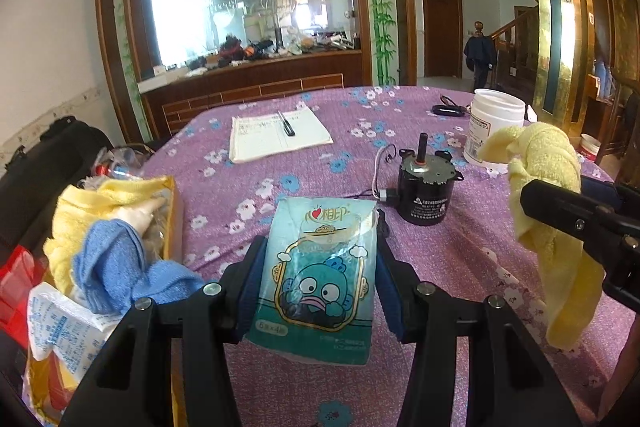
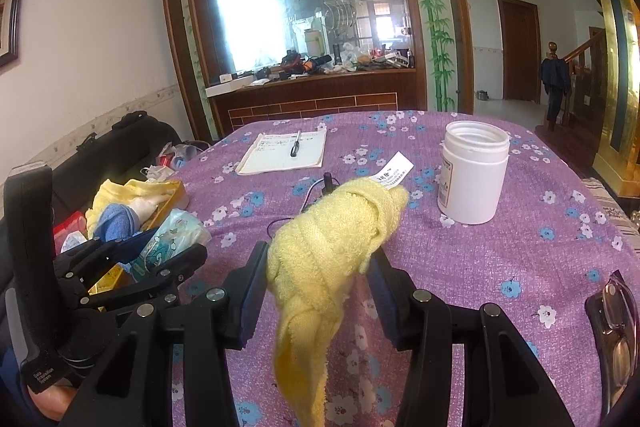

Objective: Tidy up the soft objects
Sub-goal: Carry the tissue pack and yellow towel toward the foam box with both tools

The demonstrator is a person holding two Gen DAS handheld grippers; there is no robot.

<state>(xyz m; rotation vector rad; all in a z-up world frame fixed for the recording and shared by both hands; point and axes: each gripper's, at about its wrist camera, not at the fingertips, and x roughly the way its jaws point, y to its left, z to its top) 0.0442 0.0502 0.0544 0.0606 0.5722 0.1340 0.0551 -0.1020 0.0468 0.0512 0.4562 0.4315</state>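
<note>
The left claw (image 1: 318, 283) pinches a light, squashy tissue pack (image 1: 320, 279) by its sides; the right claw (image 2: 318, 291) grips a limp yellow towel (image 2: 332, 247) mid-bundle, its tail dangling.

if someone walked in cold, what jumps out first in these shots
Two grippers each hold something soft above the purple flowered tablecloth: the left gripper clamps a blue-green tissue pack, and the right gripper clamps a yellow towel that hangs down limp. At the table's left edge, a box already holds a blue cloth and another yellow cloth, while a black motor and a white jar sit mid-table.
</note>
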